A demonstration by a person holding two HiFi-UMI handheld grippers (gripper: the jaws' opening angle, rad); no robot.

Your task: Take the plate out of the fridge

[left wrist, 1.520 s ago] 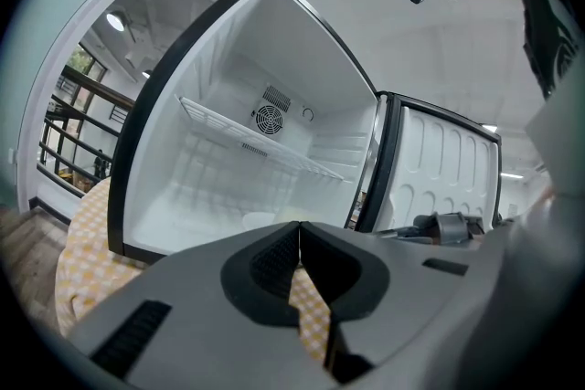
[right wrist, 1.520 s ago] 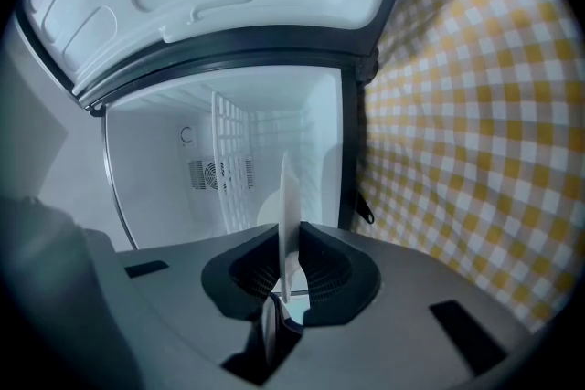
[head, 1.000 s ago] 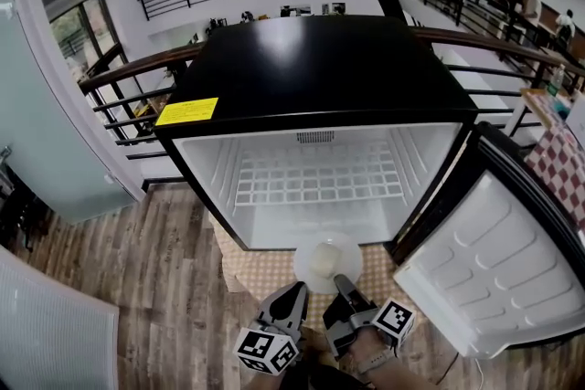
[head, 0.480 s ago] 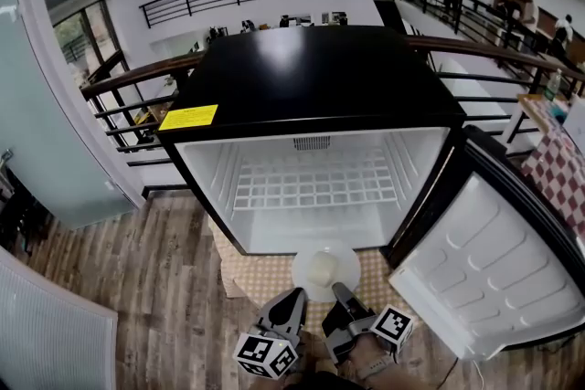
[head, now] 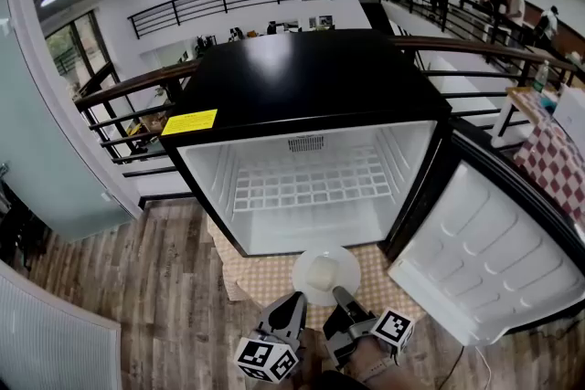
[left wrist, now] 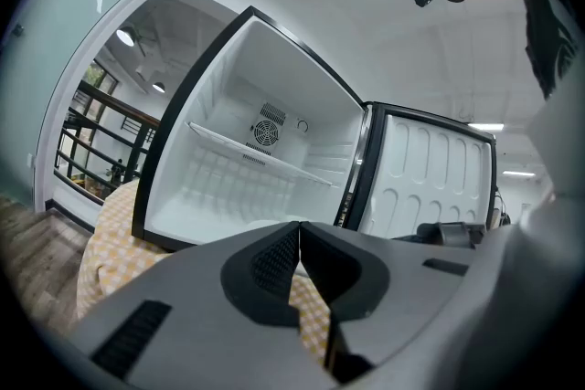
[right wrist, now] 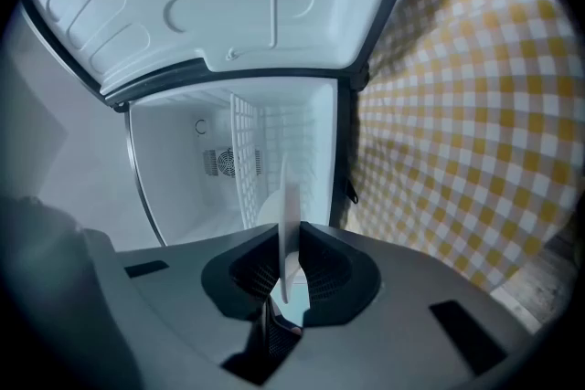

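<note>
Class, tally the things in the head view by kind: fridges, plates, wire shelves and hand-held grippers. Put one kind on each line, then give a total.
fridge: 1
plate: 1
wire shelf: 1
grippers: 2 (left gripper, right gripper)
Total: 5

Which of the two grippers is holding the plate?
The right gripper: its jaws pinch the plate by its rim. The left gripper beside it is shut with nothing between its jaws.
</note>
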